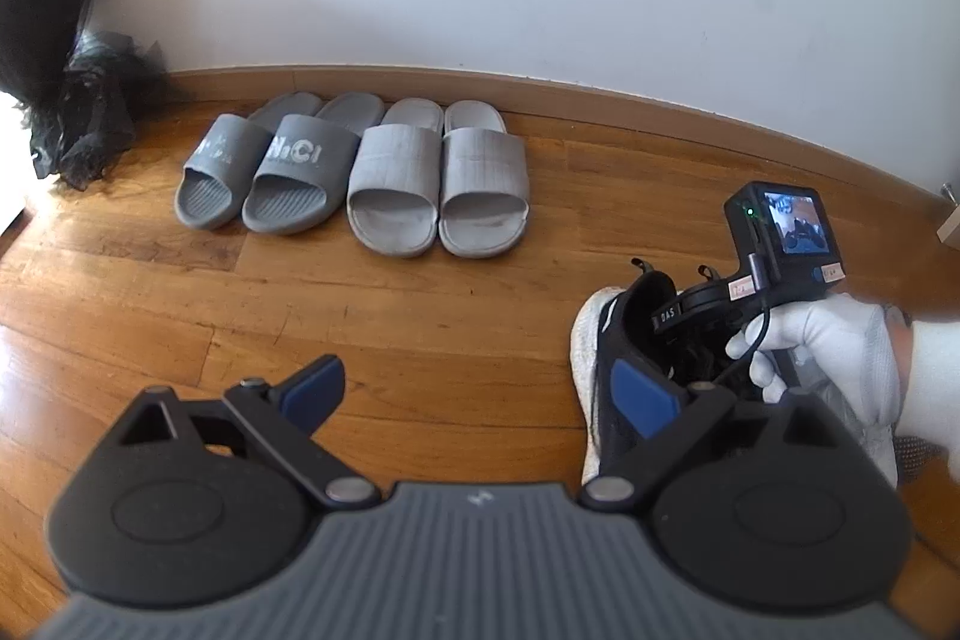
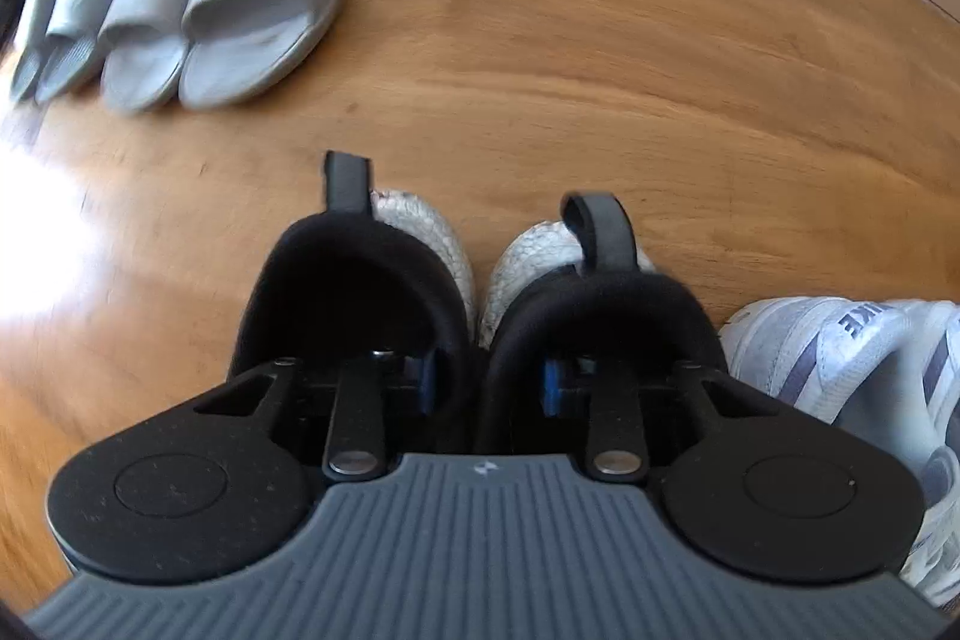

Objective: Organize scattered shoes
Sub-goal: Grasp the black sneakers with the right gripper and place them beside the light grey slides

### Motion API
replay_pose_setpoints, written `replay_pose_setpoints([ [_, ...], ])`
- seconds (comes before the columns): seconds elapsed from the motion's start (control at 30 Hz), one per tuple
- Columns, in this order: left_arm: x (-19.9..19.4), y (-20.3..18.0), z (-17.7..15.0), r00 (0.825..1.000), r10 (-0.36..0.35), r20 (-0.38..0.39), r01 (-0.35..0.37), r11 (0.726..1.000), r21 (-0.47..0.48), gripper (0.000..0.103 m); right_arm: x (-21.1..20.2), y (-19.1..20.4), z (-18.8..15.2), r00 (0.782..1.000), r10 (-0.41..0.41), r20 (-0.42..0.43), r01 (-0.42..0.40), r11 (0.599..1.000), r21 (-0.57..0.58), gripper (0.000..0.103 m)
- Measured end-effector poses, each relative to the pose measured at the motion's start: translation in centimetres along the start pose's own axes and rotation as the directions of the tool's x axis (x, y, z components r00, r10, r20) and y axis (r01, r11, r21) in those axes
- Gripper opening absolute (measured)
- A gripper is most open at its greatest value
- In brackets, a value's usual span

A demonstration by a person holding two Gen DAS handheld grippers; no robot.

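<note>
The right tongs pinch the inner collars of both black sneakers together; the left tongs hang released. Lift both evenly and set them just right of the pale slippers, heels to the wall.

Two grey slipper pairs, black sneakers with white soles, and a brown wooden floor are seen.

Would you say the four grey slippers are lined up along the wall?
Yes, the grey slippers sit side by side against the wooden skirting.
</note>
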State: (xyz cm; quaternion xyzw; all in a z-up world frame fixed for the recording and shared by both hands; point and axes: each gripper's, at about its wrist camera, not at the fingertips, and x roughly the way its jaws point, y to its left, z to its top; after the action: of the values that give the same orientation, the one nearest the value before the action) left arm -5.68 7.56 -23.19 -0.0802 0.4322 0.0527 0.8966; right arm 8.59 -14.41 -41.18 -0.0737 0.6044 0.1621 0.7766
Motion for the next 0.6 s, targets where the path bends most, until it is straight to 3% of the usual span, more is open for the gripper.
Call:
replay_pose_setpoints([
  [0.07,0.3,-0.4,1.2,1.0,-0.022,0.01,0.022,1.0,0.009,0.096,-0.8,-0.2,2.4,1.0,0.024,0.013,-0.024,1.0,0.014,0.019],
  [0.33,1.6,-0.3,6.6,0.989,-0.102,0.106,0.1,0.995,0.023,0.098,0.6,-2.3,14.6,0.996,-0.025,0.088,0.013,0.992,0.128,0.019],
  [0.6,4.9,0.8,9.9,0.989,-0.084,0.125,0.08,0.996,0.04,0.1,4.0,0.4,24.2,0.992,-0.045,0.116,0.032,0.994,0.109,0.019],
])
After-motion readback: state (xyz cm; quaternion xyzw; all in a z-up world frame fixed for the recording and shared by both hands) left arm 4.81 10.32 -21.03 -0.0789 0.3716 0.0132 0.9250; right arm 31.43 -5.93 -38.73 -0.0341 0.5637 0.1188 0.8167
